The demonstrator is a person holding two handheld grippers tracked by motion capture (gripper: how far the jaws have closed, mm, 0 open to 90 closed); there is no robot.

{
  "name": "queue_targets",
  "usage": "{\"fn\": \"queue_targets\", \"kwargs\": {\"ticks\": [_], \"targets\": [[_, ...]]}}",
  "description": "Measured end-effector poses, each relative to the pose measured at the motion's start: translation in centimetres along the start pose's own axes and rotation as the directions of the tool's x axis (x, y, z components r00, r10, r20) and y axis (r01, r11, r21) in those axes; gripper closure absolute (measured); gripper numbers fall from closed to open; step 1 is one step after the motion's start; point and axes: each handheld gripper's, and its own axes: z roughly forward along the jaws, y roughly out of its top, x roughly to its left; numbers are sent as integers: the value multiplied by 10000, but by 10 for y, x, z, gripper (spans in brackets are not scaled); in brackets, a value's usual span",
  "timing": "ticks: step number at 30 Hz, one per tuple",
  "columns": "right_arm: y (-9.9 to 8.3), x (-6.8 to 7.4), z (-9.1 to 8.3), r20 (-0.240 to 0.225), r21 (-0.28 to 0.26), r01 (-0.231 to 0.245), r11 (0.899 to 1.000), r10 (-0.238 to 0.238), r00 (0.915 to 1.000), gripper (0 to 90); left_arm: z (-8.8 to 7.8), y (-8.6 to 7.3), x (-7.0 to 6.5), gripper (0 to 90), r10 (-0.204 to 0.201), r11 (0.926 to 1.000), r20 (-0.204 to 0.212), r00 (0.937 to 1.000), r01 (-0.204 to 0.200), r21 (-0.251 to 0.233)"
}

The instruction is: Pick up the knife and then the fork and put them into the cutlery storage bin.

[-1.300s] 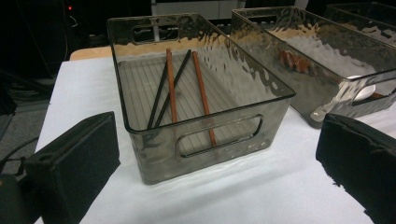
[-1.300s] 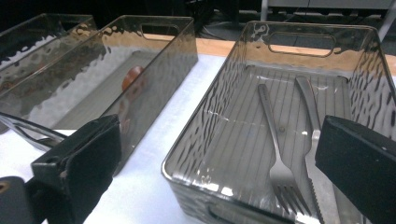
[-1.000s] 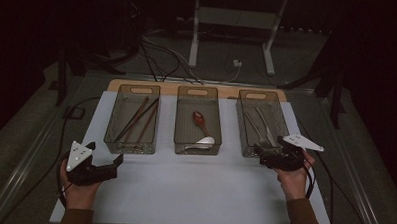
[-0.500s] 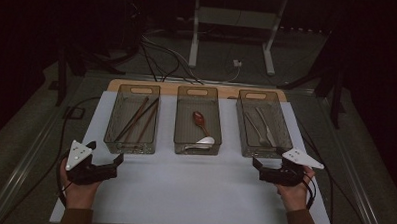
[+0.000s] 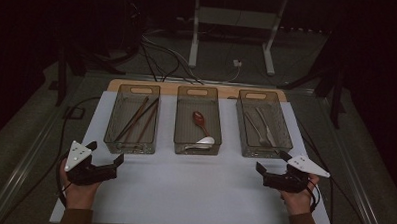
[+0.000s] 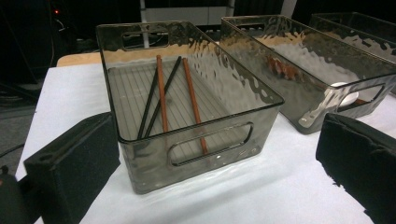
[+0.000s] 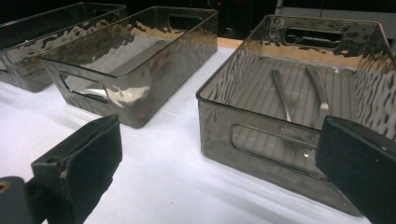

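A: What lies nearest the left gripper (image 5: 115, 162)?

B: The left bin (image 5: 132, 118), a smoky clear plastic box with handle slots; it stands just beyond the jaws on the white sheet (image 5: 193, 192). In the left gripper view the bin sits between the two black jaws, which stand wide apart and hold nothing; inside it lie chopsticks (image 6: 161, 95), two reddish-brown and two black, crossing one another on the ribbed floor.

A: And the right gripper (image 5: 262, 170)?

B: Released as well; its jaws are spread with nothing between them; it rests low over the sheet near the front corner of the right bin (image 5: 263, 123). In the right gripper view that bin stands just ahead, nearer the right-hand jaw; two metal utensils (image 7: 299, 93) lie in it lengthwise, side by side; I cannot tell from here whether they are forks or spoons.

A: What is between the two bins?

B: The middle bin (image 5: 197, 119), set apart from both; it holds a dark red spoon (image 5: 200, 120) towards the middle and a white spoon (image 5: 204, 141) at the near end.

A: And the hands?

B: Each one grips its tool from below at the near edge of the table; the two are well apart; a grey three-cornered plate tops each gripper.
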Motion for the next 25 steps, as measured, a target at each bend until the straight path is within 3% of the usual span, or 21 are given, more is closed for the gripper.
{"fn": "queue_targets", "kwargs": {"ticks": [8, 17, 25], "targets": [[-2, -1, -4, 95, -203, -13, 9998, 15, 10000, 9, -2, -2, 1, 6, -67, 9998, 72, 10000, 68, -170], [-5, -1, -3, 158, -98, 325, 9994, -324, 9994, 9, -2, -5, 0, 6, -18, 9993, 233, 9997, 27, -379], [-5, -4, -6, 197, -212, 179, 9996, -175, 9997, 9, -1, -6, -3, 6, 27, 9995, 216, 9998, -20, -328]]}}
